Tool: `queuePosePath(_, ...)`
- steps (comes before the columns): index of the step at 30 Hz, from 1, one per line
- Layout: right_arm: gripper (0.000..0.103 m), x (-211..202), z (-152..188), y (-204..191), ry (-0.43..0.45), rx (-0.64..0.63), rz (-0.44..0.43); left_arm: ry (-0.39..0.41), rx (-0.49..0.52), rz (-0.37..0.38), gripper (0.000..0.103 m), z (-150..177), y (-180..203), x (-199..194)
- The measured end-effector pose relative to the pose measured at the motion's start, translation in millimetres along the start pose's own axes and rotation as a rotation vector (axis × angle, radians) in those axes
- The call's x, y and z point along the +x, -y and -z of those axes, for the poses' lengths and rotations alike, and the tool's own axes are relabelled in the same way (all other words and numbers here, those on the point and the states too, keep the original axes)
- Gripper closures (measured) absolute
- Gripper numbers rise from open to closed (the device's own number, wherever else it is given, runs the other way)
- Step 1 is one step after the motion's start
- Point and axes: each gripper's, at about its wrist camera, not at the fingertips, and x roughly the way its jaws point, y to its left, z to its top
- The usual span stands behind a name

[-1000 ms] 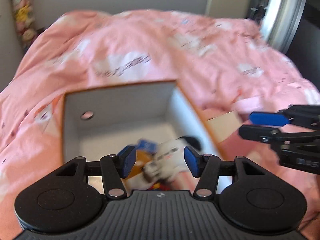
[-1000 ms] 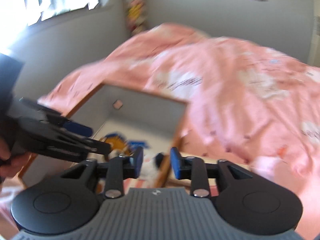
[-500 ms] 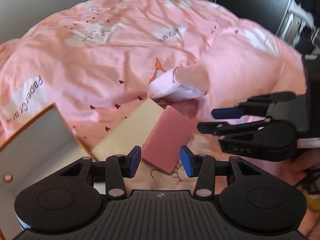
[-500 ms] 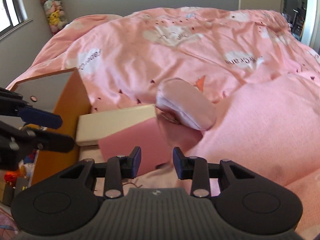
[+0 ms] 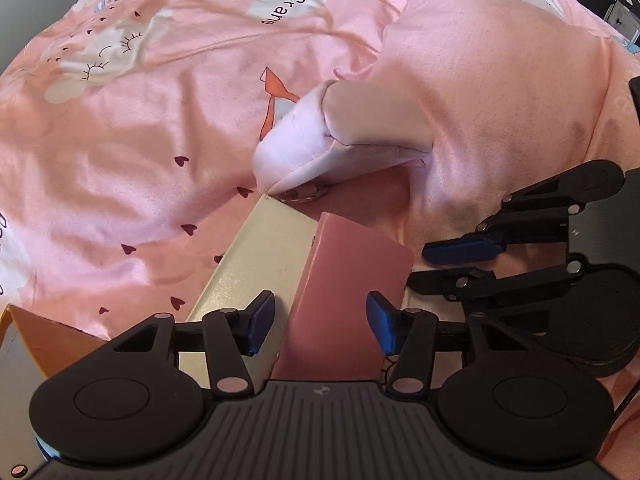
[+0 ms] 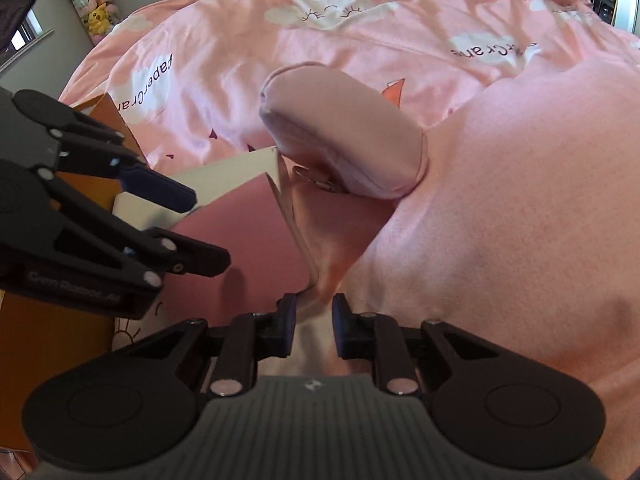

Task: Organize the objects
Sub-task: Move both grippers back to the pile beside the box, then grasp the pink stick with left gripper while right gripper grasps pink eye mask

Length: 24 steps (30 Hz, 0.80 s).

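One bed, covered by one pink duvet [image 5: 168,128] printed with clouds, small hearts and lettering, fills both views. One orange storage box [image 6: 48,332] with a pale inner face stands at my left, on the bed. One flat box with a pink cover and cream side [image 5: 348,280] lies on the duvet just beside the storage box, its far corner touching one pale pink padded pouch [image 6: 340,136]. The pouch rests against a raised fold of duvet, and a small metal ring shows beneath it.

My left tool [image 5: 320,322] is open, its two blue pads straddling the pink cover's near end without contact that I can confirm. My right tool [image 6: 314,330] is open with a narrow gap, just at the box's near corner, holding nothing.
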Motion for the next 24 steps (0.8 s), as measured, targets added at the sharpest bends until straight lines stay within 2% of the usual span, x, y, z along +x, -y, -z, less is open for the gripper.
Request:
queuePosePath(1,0.085,2.5,0.1,0.4,-0.002,0.001,0.0,-0.001,-0.004,0.004,0.042,-0.5,-0.5,0.2)
queuePosePath(2,0.085,4.2,0.2,0.5,-0.005,0.001,-0.001,-0.003,-0.005,0.014,0.049,-0.5,-0.7,0.0)
queuePosePath(7,0.088,8.3,0.6,0.5,-0.014,-0.005,0.01,-0.007,-0.003,0.03,0.067,0.1,3.5,-8.2)
queuePosePath(11,0.088,6.7,1.0,3.7,-0.011,0.014,-0.002,0.003,-0.028,0.132,0.072,6.6,4.5,-24.5)
queuePosePath(13,0.088,6.4,1.3,4.5,-0.01,0.018,-0.004,-0.006,-0.046,0.152,0.078,8.2,6.5,-26.2)
queuePosePath(16,0.088,6.7,1.1,3.6,-0.01,0.015,-0.003,-0.019,-0.051,0.106,0.08,8.4,12.0,-14.1)
queuePosePath(19,0.088,3.9,1.7,5.4,-0.003,0.022,-0.008,-0.014,-0.101,0.11,0.08,6.5,12.2,-6.6)
queuePosePath(24,0.088,-11.6,1.1,6.4,0.028,0.025,0.019,0.045,-0.17,0.091,0.082,15.7,12.5,-18.3)
